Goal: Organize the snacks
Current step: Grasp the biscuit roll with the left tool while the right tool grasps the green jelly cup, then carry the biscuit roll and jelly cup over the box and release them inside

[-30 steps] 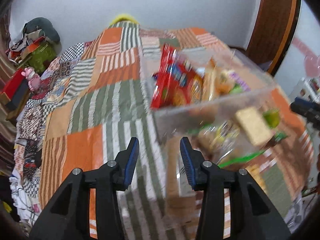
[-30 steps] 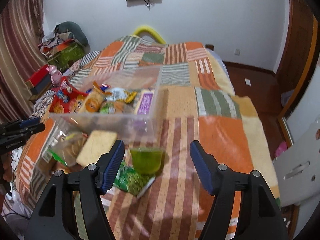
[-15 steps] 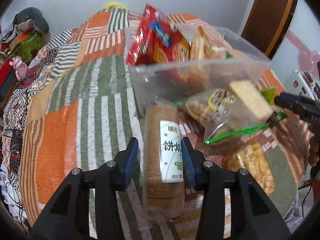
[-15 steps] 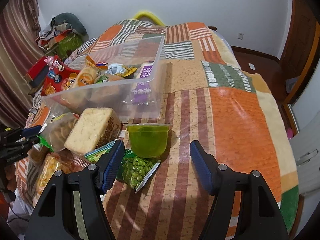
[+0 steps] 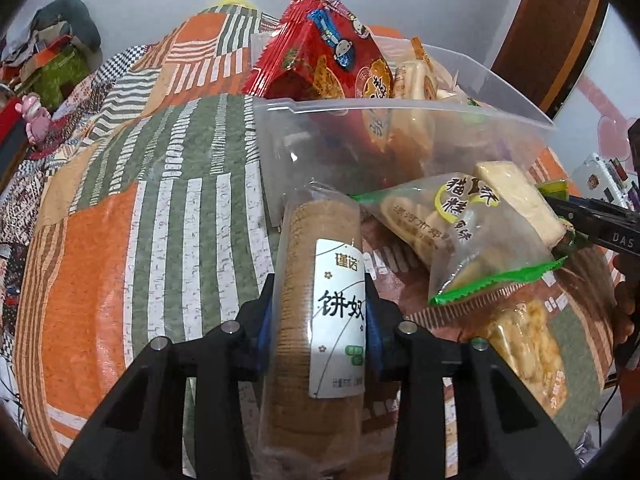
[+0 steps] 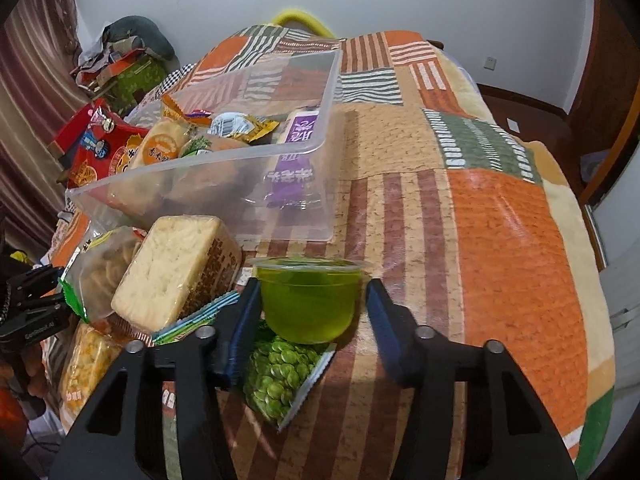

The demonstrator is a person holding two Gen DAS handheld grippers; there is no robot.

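Observation:
A brown biscuit roll (image 5: pixel 340 320) with a white label lies on the patchwork blanket, in front of the clear plastic bin (image 5: pixel 400 108). My left gripper (image 5: pixel 318 292) straddles it. Its jaws are closing, and both blue pads press the wrapper. A green jelly cup (image 6: pixel 308 304) stands between the jaws of my right gripper (image 6: pixel 310 292). These jaws are closing too, with the right pad still a sliver off the cup. The bin (image 6: pixel 200 164) holds a red snack bag (image 5: pixel 328 60) and several other packets. Each gripper also shows at the edge of the other's view.
Loose snacks lie between the grippers: a cracker block (image 6: pixel 172 268), a cookie bag (image 5: pixel 460 232), a pea bag (image 6: pixel 280 372) and a yellow puffed snack (image 5: pixel 528 348). Boxes and clothes are piled beyond the bed's left side (image 6: pixel 120 64). A wooden door (image 5: pixel 560 40) stands at the right.
Both grippers have sunk toward the snacks. The left jaws came down over the biscuit roll and closed on it. The right jaws narrowed around the jelly cup.

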